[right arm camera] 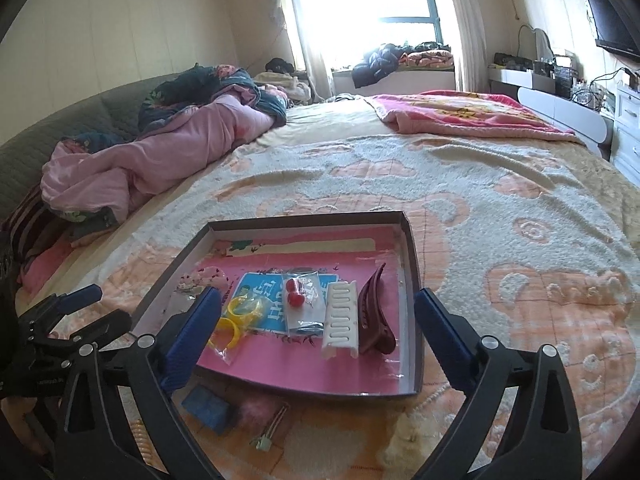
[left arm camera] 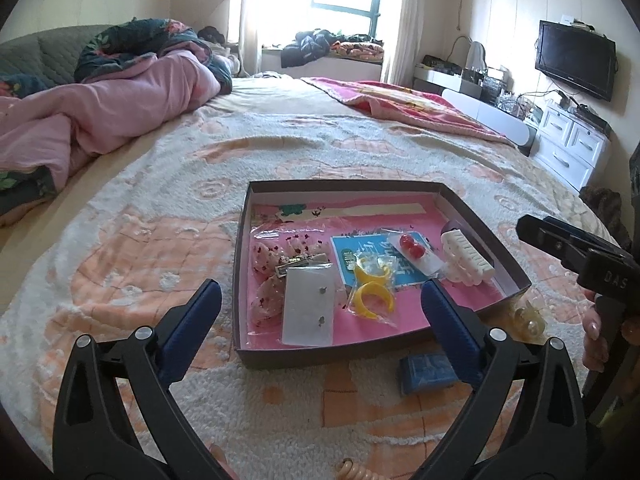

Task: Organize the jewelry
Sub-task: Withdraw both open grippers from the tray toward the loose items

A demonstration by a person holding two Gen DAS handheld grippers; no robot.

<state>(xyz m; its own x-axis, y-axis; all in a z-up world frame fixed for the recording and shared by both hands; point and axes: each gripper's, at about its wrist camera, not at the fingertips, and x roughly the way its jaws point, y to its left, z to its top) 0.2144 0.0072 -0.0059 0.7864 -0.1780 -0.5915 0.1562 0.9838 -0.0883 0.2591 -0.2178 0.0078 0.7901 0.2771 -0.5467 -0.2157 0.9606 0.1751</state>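
A shallow cardboard tray (left arm camera: pixel 486 220) with a pink lining sits on the bed's fuzzy peach-and-cream blanket (left arm camera: pixel 160 240), and everything else is best placed from it. Inside, toward its left wall, lie pale floral hair pieces in clear wrap (left arm camera: pixel 276 256) and a white card with two small studs (left arm camera: pixel 309 308). Near the middle is a bag holding two yellow rings (left arm camera: pixel 372 284), partly over a blue printed card (left arm camera: pixel 360 256). Just right of that is a packet with two red beads (right arm camera: pixel 295 292), then a white comb-like claw clip (right arm camera: pixel 341 326), and against it, nearest the right wall, a dark red hair clip (right arm camera: pixel 374 316). Outside the tray's near edge on the blanket rests a small blue box (right arm camera: pixel 208 402), beside it a pink fluffy item (right arm camera: pixel 256 408) and a slim clip with a greenish end (right arm camera: pixel 268 432); what exactly these last two are is hard to tell through the blur. A pale yellowish piece (left arm camera: pixel 530 320) lies just off the near right corner. The left gripper (left arm camera: pixel 320 320) hovers over the near edge with its jaws spread as wide as they go, nothing between the blue pads. The right gripper (right arm camera: pixel 316 324) is likewise gaping wide above the near edge, grasping nothing.
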